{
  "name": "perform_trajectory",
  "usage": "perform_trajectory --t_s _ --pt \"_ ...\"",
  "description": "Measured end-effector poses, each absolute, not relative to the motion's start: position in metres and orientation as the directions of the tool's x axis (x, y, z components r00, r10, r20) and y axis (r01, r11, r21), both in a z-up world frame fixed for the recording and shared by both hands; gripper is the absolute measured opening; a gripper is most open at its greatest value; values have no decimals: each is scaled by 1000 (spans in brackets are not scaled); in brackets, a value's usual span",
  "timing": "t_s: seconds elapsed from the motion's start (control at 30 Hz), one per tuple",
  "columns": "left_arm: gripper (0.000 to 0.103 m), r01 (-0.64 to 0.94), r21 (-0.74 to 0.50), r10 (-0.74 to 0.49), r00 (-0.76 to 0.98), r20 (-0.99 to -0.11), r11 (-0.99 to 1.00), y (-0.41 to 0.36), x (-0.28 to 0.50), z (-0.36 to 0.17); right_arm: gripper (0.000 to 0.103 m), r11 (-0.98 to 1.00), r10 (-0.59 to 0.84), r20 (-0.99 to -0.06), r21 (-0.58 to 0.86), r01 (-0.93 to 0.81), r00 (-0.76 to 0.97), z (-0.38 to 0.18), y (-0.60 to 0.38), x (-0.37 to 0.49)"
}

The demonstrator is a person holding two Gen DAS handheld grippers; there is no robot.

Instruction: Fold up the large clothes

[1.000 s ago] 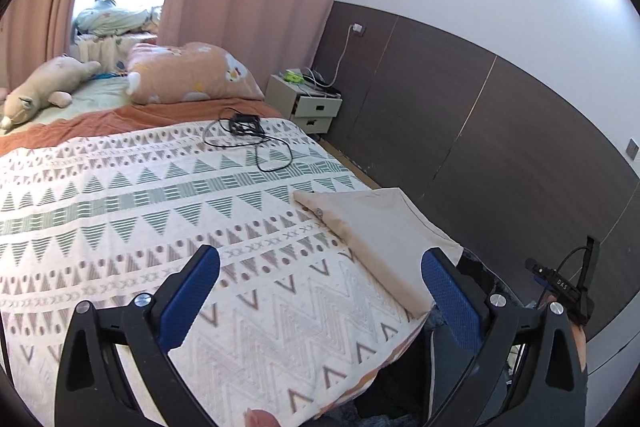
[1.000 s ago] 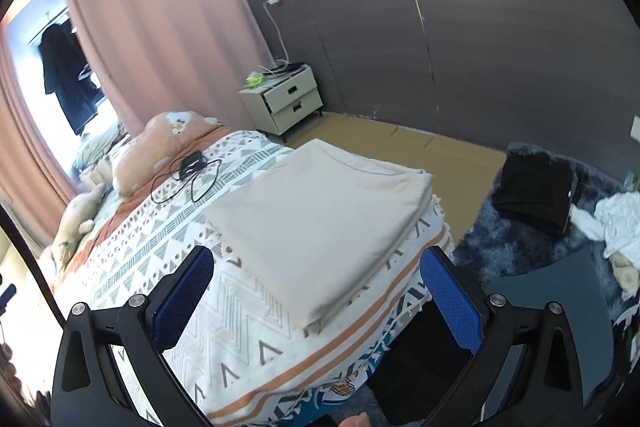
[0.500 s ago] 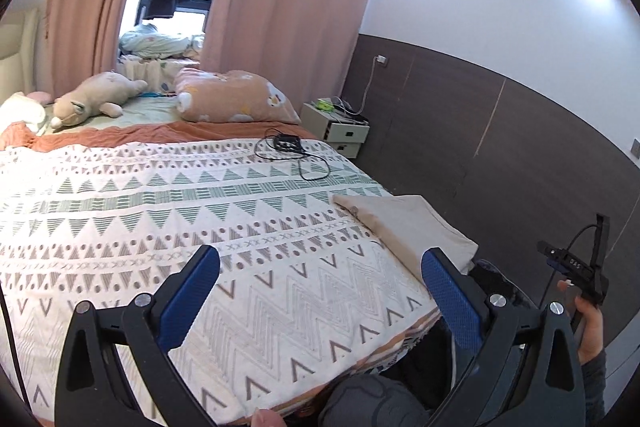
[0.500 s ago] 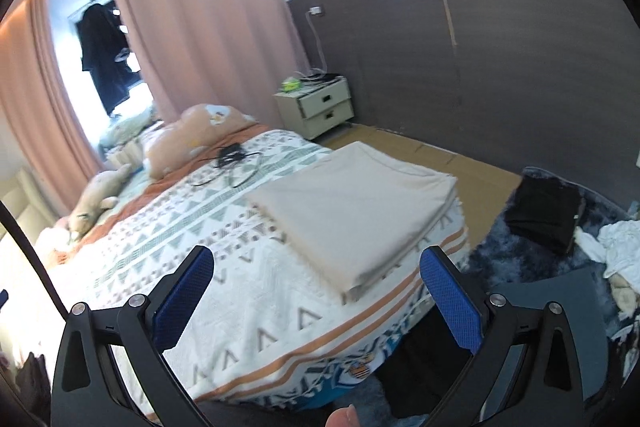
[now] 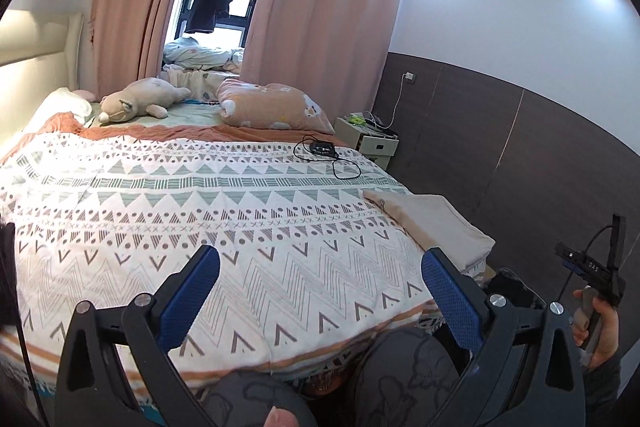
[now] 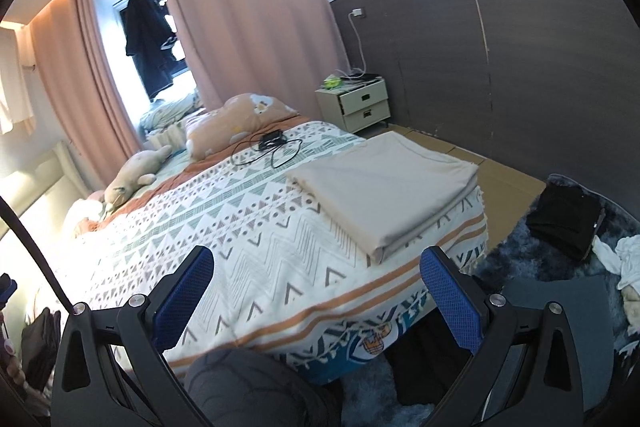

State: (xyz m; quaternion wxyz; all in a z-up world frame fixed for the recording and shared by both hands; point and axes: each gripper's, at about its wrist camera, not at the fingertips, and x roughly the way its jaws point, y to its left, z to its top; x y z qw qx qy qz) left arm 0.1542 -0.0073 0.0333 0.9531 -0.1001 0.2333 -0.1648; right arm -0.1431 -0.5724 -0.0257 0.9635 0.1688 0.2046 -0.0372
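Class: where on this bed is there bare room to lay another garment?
The patterned bedspread is bare between the folded beige cloth and the plush toy. It is crowded near the pillow, where a black cable lies.

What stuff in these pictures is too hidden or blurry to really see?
- Beige folded cloth: in the left wrist view the right blue finger covers its near corner.
- Black clothes on the rug: right wrist view, too dark to tell what garment.
- White clothes: cut off by the lens edge.
- Things on the nightstand: too small to name.
- Bed head end: washed out by glare.
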Motion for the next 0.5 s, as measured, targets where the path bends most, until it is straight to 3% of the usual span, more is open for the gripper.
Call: perform_trajectory --t_s 0.5 --pt "103 256 -169 -305 855 -419 952 -36 80 8 103 974 71 -401 225 23 913 -51 -537 -183"
